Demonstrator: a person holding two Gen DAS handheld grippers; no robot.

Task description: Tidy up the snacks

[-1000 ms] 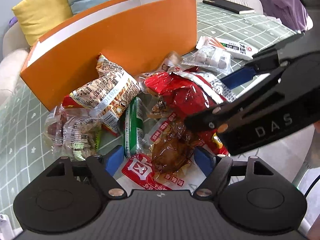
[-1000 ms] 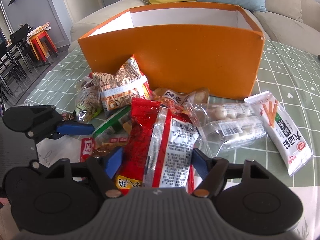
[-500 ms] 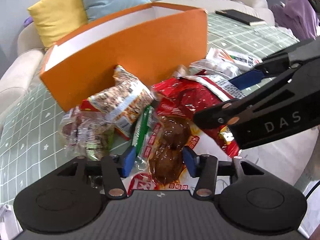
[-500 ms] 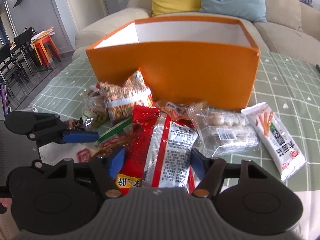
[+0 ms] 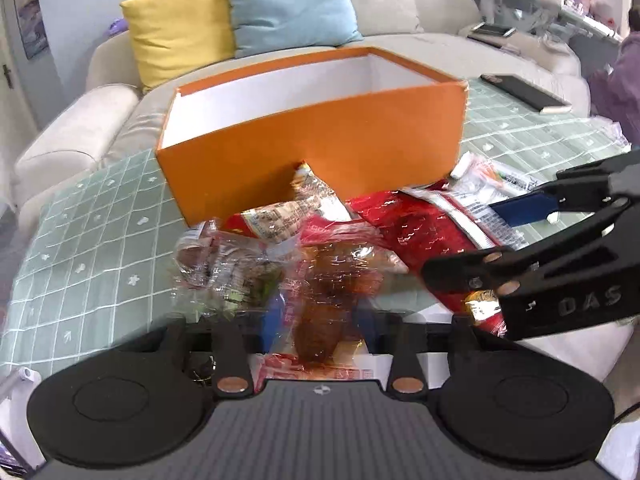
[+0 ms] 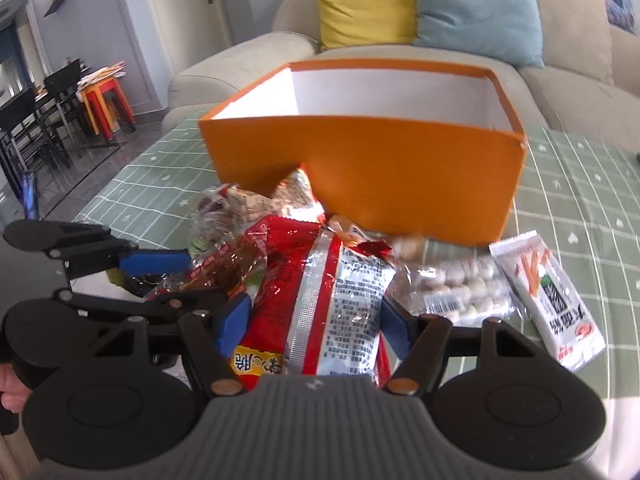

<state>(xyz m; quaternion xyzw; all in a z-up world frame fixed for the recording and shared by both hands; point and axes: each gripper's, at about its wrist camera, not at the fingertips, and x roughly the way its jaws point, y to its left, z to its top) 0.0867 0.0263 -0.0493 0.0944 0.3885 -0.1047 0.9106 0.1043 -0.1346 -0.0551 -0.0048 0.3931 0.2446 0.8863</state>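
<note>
An open orange box (image 5: 320,148) with a white inside stands on the green checked tablecloth; it also shows in the right wrist view (image 6: 400,168). My left gripper (image 5: 320,320) is shut on a clear pack of brown braised meat (image 5: 324,304) and holds it lifted before the box. My right gripper (image 6: 316,320) is shut on a red and silver snack bag (image 6: 328,288), also lifted. The right gripper appears at the right of the left wrist view (image 5: 560,264). The left gripper shows at the left of the right wrist view (image 6: 120,268).
A striped snack bag (image 5: 288,208) and a clear pack of mixed snacks (image 5: 224,260) lie in front of the box. A pack of white balls (image 6: 460,292) and a white stick-snack packet (image 6: 552,296) lie to the right. A sofa with cushions (image 5: 224,36) is behind.
Both grippers have risen and pulled back with their packs. The left gripper closed on the brown meat pack and lifted it off the pile. More of the box's inside shows.
</note>
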